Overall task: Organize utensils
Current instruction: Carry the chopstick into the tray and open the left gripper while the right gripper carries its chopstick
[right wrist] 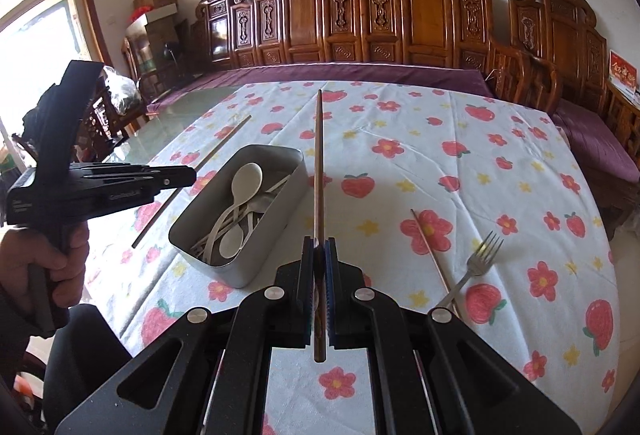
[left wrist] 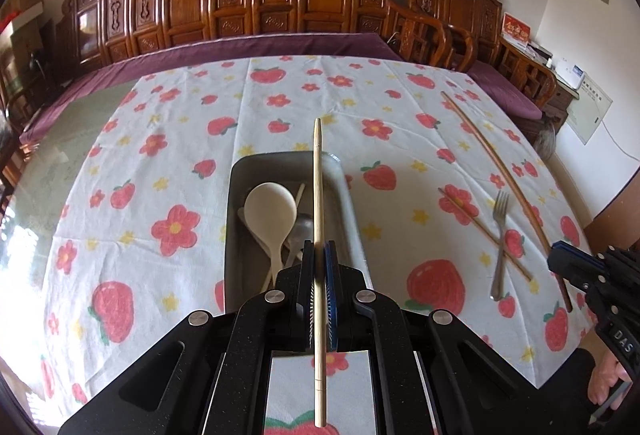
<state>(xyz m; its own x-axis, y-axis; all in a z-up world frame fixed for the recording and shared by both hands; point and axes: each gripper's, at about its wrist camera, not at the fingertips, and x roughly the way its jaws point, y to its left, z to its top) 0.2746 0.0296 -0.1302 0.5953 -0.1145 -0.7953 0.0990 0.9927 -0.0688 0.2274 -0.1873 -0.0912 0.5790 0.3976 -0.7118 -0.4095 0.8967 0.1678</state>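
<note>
My left gripper has its fingers clamped on a pale bamboo chopstick, tip pointing forward over the grey rectangular metal tin. Tin sits on the tabletop under a white cloth printed with red flowers and strawberries. Inside the tin: white plastic spoon on top, more pale utensils and a grey metal spoon beneath, crowded together.

My right gripper has its fingers shut tight on a dark brown wooden chopstick, held just right of the tin, tip aimed at the far side.

On the cloth to the right: silver metal fork lying across a thin reddish-brown chopstick, the two touching where they cross.

Carved wooden bench with purple cushion runs along the wall behind the tabletop.
</note>
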